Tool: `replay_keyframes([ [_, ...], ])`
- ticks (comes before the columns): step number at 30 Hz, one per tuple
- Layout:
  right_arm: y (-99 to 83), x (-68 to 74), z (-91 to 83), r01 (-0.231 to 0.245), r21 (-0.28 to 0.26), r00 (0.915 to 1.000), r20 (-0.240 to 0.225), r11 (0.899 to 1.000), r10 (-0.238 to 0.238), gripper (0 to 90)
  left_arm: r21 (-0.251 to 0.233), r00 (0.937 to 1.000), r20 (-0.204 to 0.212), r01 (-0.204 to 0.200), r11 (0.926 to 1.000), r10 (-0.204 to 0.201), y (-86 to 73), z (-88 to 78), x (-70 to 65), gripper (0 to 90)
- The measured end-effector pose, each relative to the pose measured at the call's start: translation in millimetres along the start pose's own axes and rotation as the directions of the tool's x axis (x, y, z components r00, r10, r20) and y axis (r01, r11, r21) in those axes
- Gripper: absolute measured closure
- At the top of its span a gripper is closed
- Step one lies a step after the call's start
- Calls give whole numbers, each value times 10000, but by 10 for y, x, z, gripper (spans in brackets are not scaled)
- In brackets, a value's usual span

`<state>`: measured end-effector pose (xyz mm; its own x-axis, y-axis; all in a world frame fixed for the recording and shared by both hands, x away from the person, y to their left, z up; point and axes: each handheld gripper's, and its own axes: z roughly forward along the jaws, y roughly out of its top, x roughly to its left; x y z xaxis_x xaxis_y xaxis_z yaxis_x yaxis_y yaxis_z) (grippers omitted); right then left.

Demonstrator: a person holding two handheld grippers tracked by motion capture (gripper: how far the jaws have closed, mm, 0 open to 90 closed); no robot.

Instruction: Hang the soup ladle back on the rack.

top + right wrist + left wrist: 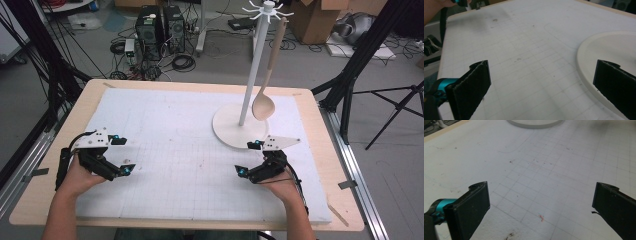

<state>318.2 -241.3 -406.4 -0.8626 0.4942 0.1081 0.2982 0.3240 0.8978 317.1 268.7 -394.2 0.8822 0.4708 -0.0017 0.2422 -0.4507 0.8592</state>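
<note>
A workshop floor strewn with cables, computer towers and cardboard boxes surrounds a pale wooden table [47,165] covered by a white foam mat ruled in a faint grid [185,150]. The left gripper [124,155] rests near the mat's left edge with its black jaws spread wide on nothing; the right gripper [248,158] sits likewise, jaws apart and empty, just beside the round white base of a tall white hook stand [239,129]. From one hook at the stand's crown hangs a long pale wooden spoon [268,85], bowl downward, close to the post and clear of the base. The spoon is probably light, stiff and not fragile; its smooth, slim handle may swing or slip, so a hold at mid-handle, above the bowl, seems best before lifting it off the hook.
</note>
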Motion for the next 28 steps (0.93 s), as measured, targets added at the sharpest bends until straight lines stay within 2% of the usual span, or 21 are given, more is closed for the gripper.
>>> replay_keyframes([
  [5,-13,-34,-34,-128,-177,9998,121,9998,130,3,24,10000,72,-63,10000,63,5,15,-4,16],
  [21,-52,-72,-42,-348,-16,9991,228,9994,348,3,-91,10000,34,-90,9999,90,17,-13,-10,16],
  [28,-51,-80,-71,-390,-166,9989,247,9991,395,3,-86,10000,10,-42,10000,42,20,-11,-8,17],
])
